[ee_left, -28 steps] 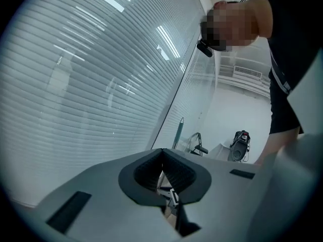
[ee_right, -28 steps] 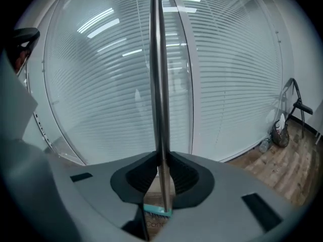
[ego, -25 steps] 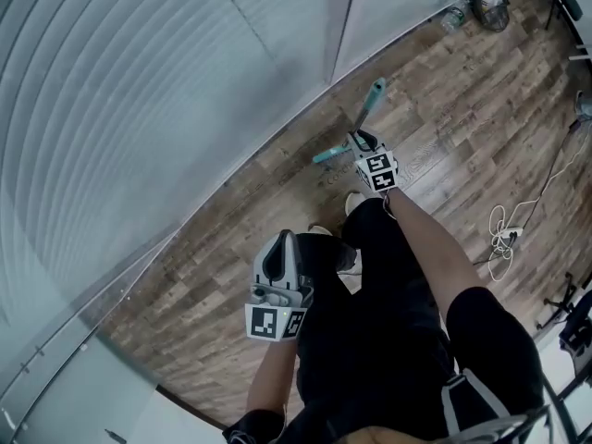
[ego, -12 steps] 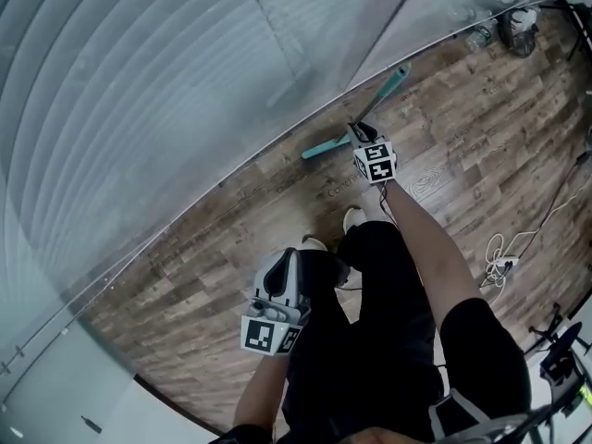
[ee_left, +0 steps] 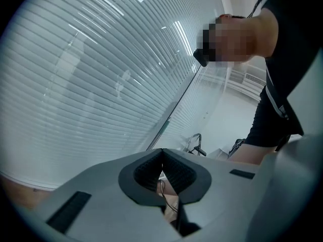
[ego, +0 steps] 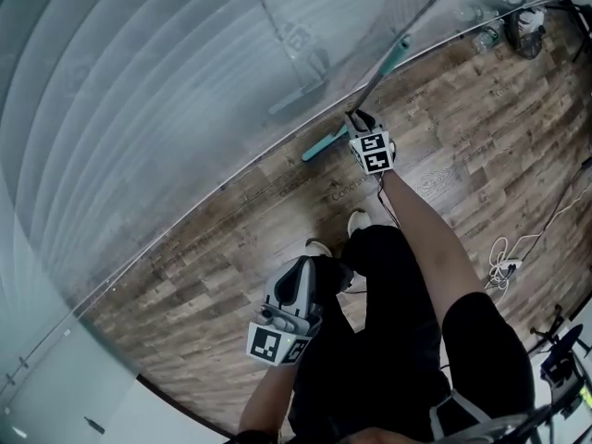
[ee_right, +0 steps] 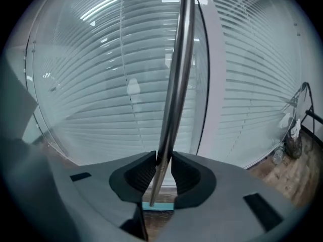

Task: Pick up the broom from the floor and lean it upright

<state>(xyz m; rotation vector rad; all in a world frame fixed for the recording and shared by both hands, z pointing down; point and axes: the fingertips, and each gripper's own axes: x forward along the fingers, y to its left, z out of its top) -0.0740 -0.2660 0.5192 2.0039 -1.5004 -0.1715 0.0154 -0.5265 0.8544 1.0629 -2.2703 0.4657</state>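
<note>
The right tongs (ee_right: pixel 163 160) had just been opening, their pads close against both sides of the metal handle of the broom (ee_right: pixel 179 74). The broom stood nearly upright, its teal head on the wood floor (ego: pixel 231 248) at the foot of the blind-covered glass wall (ego: pixel 139 109). The left tongs (ee_left: pixel 162 158) were closed on nothing, held low on the near side. Far right stood a dark bucket (ego: pixel 529 28), contents unclear, beside a bottle (ego: pixel 487 37).

You face a long glass wall (ego: pixel 139 109) backed by horizontal blinds, ceiling lights glinting in it. Under you runs a wood-plank floor (ego: pixel 222 257); a white cable (ego: pixel 504 265) coils at your right, a bottle (ego: pixel 487 37) near the far corner.
</note>
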